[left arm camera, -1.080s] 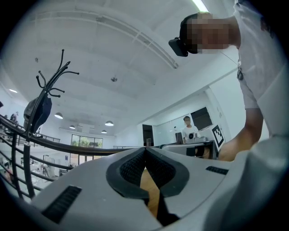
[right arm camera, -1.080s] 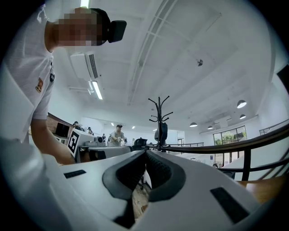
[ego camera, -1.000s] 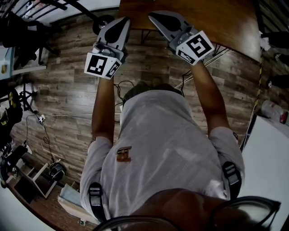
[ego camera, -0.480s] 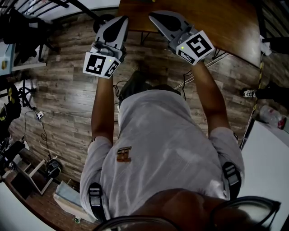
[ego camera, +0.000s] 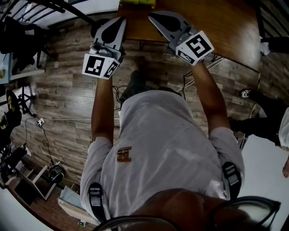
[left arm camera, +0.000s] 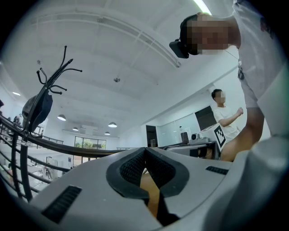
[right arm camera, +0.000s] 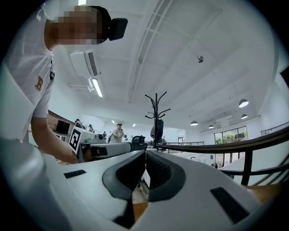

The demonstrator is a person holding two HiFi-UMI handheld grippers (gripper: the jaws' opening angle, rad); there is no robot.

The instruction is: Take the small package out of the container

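Head view, nearest: the person's pale shirt [ego camera: 158, 144] fills the lower frame, and both bare forearms stretch forward, side by side.
Left gripper [ego camera: 120, 20]: held out ahead, its marker cube [ego camera: 100, 66] toward the camera and its tip at the left corner of the brown wooden table [ego camera: 212, 27].
Left jaws: in the left gripper view the two dark ribbed pads [left arm camera: 135, 166] meet at the tip, with nothing between them.
Right gripper [ego camera: 154, 16]: beside the left one but apart from it, its marker cube [ego camera: 195, 47] tilted and its tip over the table's near edge.
Right jaws: in the right gripper view the pads [right arm camera: 156, 169] are pressed together and hold nothing.
Table's far part: a yellow-green thing [ego camera: 135, 2] lies at the top edge, cut off by the frame. I cannot tell whether it is the container.
Small package: not made out in any view.
Floor: grey-brown wood planks [ego camera: 67, 99] with a thin cable [ego camera: 67, 116] trailing across.
Further off: a coat stand [right arm camera: 156, 113] behind a dark railing [right arm camera: 216, 145].
Right edge: another person's leg and shoe [ego camera: 246, 93].
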